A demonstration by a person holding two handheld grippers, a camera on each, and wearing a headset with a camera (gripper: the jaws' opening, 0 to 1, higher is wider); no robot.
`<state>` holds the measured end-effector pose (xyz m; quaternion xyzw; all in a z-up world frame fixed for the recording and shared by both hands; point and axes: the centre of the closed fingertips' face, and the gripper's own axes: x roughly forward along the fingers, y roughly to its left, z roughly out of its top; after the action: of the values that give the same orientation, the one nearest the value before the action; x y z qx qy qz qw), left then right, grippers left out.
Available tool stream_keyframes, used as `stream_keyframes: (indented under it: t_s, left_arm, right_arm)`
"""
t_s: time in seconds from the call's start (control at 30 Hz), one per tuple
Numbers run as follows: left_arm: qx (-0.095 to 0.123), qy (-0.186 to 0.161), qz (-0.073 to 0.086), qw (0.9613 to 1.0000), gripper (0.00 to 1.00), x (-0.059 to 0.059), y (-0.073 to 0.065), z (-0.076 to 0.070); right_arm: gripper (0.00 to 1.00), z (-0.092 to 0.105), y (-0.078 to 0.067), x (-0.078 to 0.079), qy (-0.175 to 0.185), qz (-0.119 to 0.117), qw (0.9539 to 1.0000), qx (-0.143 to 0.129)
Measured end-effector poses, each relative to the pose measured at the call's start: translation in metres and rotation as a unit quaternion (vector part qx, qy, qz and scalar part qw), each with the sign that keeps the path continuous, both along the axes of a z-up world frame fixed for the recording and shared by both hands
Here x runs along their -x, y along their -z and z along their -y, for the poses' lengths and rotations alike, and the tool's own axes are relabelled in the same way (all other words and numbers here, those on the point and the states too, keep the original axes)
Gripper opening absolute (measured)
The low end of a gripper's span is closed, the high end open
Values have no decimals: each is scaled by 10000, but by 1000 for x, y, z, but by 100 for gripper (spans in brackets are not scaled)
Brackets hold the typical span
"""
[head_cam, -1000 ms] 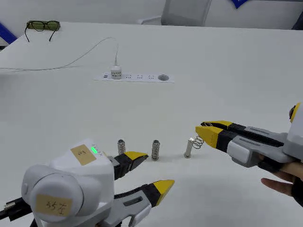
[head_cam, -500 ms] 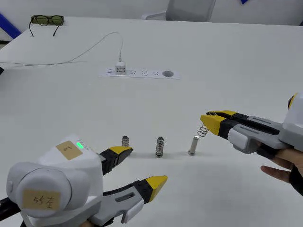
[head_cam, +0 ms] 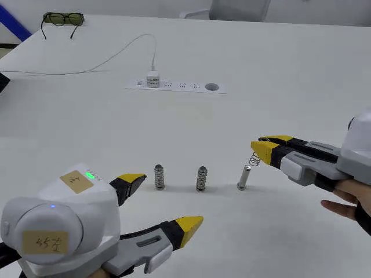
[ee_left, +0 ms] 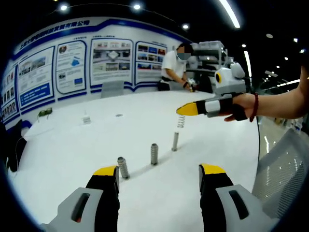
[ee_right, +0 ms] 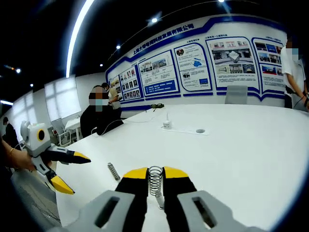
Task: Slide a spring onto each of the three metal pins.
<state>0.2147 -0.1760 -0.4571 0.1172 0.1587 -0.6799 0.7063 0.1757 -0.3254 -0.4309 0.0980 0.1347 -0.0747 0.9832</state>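
The spring hangs tilted from my right gripper, whose tips are clamped on its upper coils. It sits just above the bare pin, which stands upright on the table. I can't tell whether the lowest coil touches the pin's top. In the right gripper view my jaws hide most of that pin. The middle pin and the left pin stand in the same row, each already wearing a spring. My left gripper hovers near the left pin, jaws wide apart and empty, its body cut off at the bottom of the head view. Far back lie a power strip and glasses.
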Motion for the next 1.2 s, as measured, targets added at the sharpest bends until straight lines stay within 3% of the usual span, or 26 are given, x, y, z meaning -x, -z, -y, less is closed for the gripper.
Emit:
stream_keyframes:
  t_s: [0.53, 1.2]
  left_arm:
    - [-77, -196, -85, 9997, 80, -8, 7, -3]
    - [-104, -214, -101, 9997, 78, -10, 10, -3]
  right_arm:
    - [12, 2, 17, -6, 56, -154, 9999, -13]
    - [12, -2, 36, -7, 7, -446, 9989, 167]
